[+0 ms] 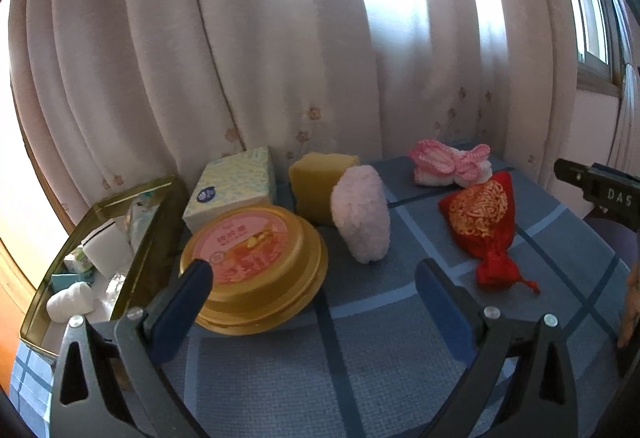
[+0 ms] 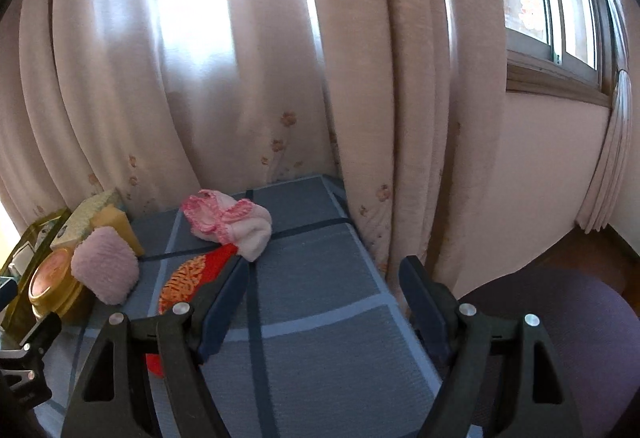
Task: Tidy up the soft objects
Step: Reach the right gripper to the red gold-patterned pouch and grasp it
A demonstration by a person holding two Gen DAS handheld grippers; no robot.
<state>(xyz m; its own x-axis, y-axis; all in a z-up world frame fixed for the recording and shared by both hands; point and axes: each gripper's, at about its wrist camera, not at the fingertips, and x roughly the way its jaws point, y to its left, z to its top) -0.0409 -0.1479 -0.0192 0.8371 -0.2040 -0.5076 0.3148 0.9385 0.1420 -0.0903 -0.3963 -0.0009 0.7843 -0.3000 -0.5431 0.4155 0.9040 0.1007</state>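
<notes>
Soft objects are lying spread over the blue checked tablecloth [image 1: 360, 358], and the red embroidered pouch [image 1: 482, 222] is serving as landmark for this report. Left gripper [image 1: 316, 302] is hovering above the cloth with its blue pads spread wide and nothing between them; the pouch is lying ahead and to its right, just beyond the right pad. Right gripper [image 2: 324, 310] is likewise standing wide open and holding nothing, with the pouch [image 2: 188, 278] lying directly left of its left finger and partly hidden behind it; contact cannot be determined. The pouch's long axis is running diagonally, tied neck nearest the grippers, body pointing away toward the curtain. By judgement the right gripper is the nearer one, needing only a shift leftward to straddle the pouch. Left of the pouch a fluffy pink pad [image 1: 360, 213] is standing on edge against a yellow sponge [image 1: 316, 181]; beyond the pouch pink knitted socks [image 1: 452, 167] are resting. Further left are sitting a round golden container [image 1: 252, 266], a tissue box [image 1: 234, 185] and an open tin tray [image 1: 156, 230].
</notes>
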